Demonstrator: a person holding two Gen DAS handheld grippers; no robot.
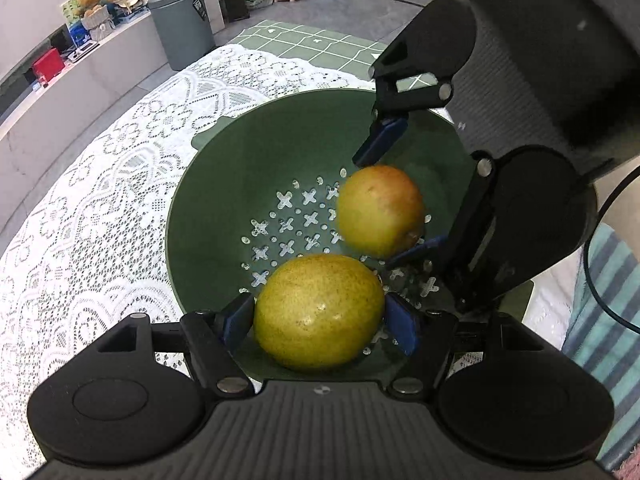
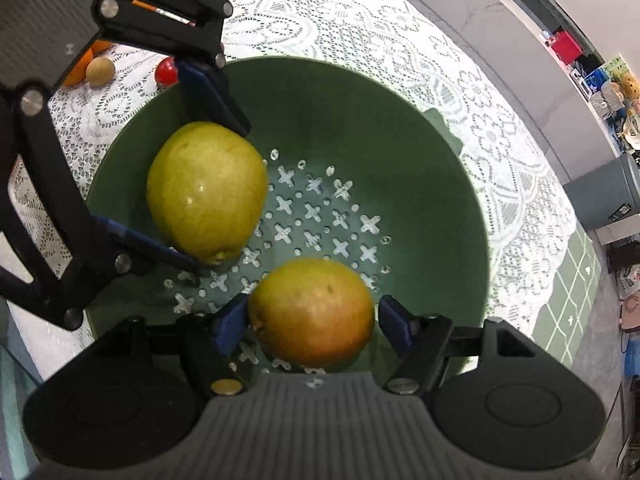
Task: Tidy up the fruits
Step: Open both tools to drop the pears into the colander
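Left wrist view: my left gripper is pinching a yellow-green pear inside the green colander. My right gripper is straddling a reddish apple just beside it, with a slim gap at one pad. Lace tablecloth is lying underneath.

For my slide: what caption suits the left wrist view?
Left gripper holds a yellow pear over the green colander.

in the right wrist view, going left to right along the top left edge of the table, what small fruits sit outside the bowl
orange → small tan round fruit → small red fruit, all on the lace cloth beyond the green bowl, the orange partly hidden behind the left tongs.
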